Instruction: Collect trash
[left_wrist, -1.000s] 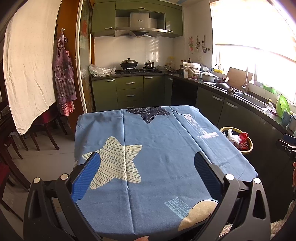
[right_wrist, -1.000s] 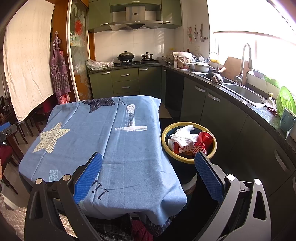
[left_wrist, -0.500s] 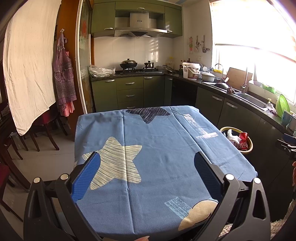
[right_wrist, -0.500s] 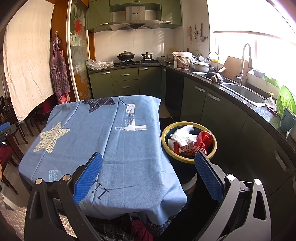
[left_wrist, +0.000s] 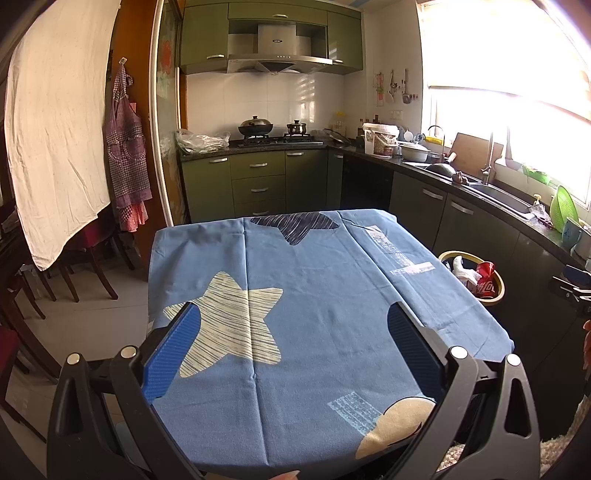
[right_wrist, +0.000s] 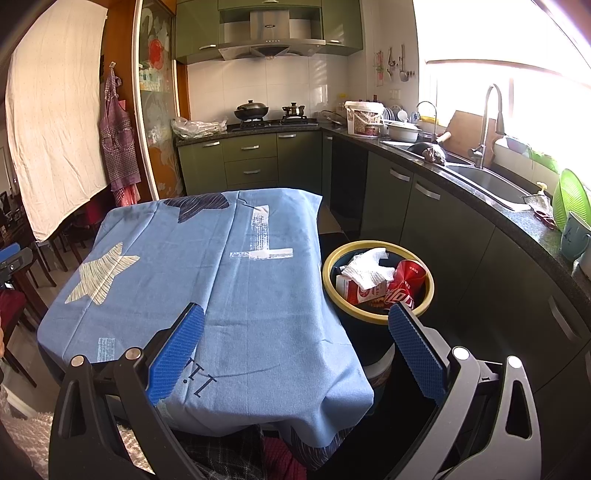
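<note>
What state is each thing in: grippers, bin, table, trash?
Left gripper: open, empty, over the table.
Right gripper: open, empty.
Bin: uncovered, on the floor beside the table, holds trash.
Can: crushed, in bin.
Tissue: crumpled, in bin.
Table: cloth-covered, no trash visible.

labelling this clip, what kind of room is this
A home kitchen, most likely: a gas stove with pots under a range hood, a sink with a tall tap, and green cabinets.

Not much to read here tbh. The crushed red can (right_wrist: 406, 284) in the bin at right-centre has white Coca-Cola style script, only partly legible. The blue tablecloth (right_wrist: 258, 295) shows dark "1.1"-ish marks, bottom centre.
</note>
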